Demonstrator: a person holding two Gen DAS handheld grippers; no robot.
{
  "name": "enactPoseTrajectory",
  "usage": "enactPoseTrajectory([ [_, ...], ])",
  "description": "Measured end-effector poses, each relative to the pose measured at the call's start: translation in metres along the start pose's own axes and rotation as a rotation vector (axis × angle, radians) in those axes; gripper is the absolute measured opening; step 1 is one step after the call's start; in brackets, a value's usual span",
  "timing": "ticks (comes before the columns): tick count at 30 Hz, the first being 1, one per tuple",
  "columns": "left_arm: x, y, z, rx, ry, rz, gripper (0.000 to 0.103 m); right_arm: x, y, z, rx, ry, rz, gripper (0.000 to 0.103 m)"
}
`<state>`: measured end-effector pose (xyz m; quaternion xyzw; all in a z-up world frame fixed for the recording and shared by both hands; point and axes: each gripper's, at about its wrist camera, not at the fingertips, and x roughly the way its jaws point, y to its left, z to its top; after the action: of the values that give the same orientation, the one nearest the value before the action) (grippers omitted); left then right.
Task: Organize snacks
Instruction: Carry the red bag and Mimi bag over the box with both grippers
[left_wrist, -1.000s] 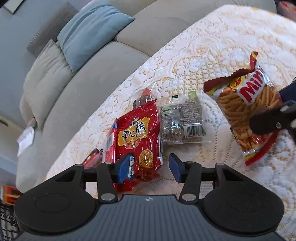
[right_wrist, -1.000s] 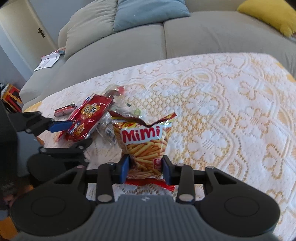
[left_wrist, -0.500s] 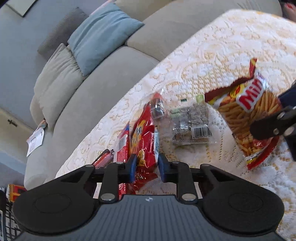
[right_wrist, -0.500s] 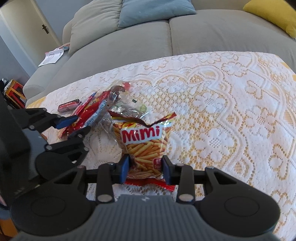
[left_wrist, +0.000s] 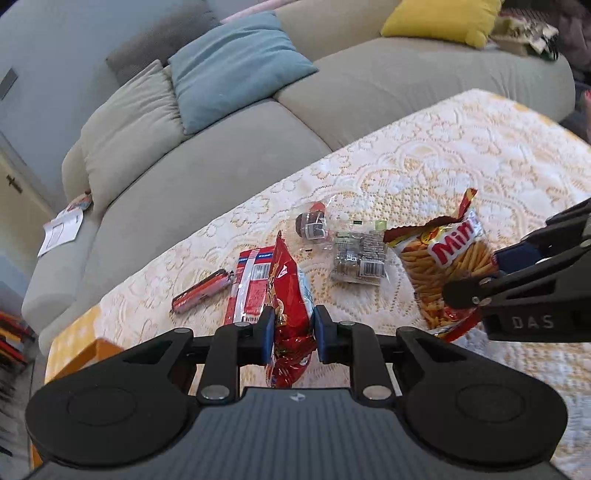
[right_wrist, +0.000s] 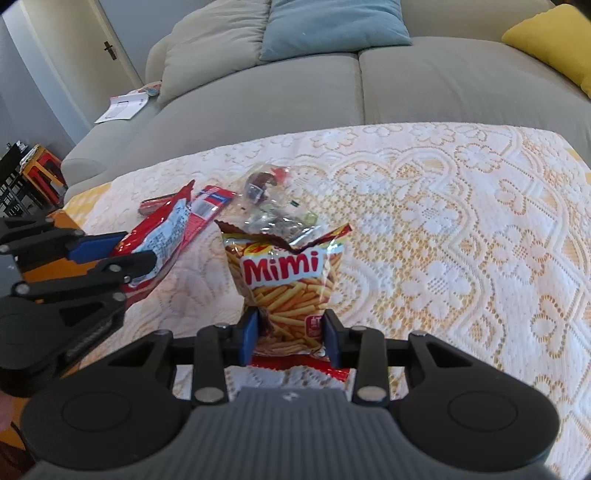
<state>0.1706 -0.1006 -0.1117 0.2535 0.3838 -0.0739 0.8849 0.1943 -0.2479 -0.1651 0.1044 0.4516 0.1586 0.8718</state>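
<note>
Snacks are lying scattered on a desk draped in a white lace cloth (right_wrist: 461, 229), in front of a grey sofa (left_wrist: 332, 103). Left tool (left_wrist: 291, 334) is pinching a red snack bag (left_wrist: 288, 295) by its lower end; its jaws have just been closing, and the blue pads are now pressing on the crinkled foil with the bag standing edge-on between them. From the right wrist view that bag (right_wrist: 162, 236) is hanging clear of the cloth, its long axis running up and away from the left tool (right_wrist: 110, 254). Right tool (right_wrist: 290, 336) is gripping the open Mimi bag of potato sticks (right_wrist: 291, 288) near its base, jaws narrowed on both sides, torn mouth pointing up and away.

Still resting on the cloth, beyond both held bags, are a flat red-and-white packet (left_wrist: 253, 280), a small red wrapped stick (left_wrist: 203, 291), a clear packet of dark snacks (left_wrist: 360, 258) and a clear wrapper with something dark and red inside (left_wrist: 312, 221).

Both tools are loaded, so the next move probably turns on where each bag goes. The red bag is sitting to the left of the Mimi bag, with the loose packets between and behind them; the left hand is nearer the flat packet and the stick, the right nearer the bare cloth. No bin or tray is showing.
</note>
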Motion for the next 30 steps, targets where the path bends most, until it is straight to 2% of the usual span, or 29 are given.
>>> enactPoseTrajectory([
  [13, -0.072, 0.03, -0.022, -0.156, -0.034, -0.08, 0.024, -0.048, 0.049, -0.017, -0.046, -0.033, 0.047, 0.035],
  [20, -0.115, 0.072, -0.034, -0.236, -0.087, -0.125, 0.024, -0.075, 0.1, -0.023, -0.092, -0.07, 0.1, 0.035],
  [26, -0.148, 0.118, -0.052, -0.272, -0.116, -0.094, 0.024, -0.087, 0.146, -0.021, -0.126, -0.084, 0.164, 0.035],
  [30, -0.159, 0.149, -0.07, -0.329, -0.081, -0.045, 0.024, -0.089, 0.179, -0.018, -0.143, -0.077, 0.233, 0.035],
])
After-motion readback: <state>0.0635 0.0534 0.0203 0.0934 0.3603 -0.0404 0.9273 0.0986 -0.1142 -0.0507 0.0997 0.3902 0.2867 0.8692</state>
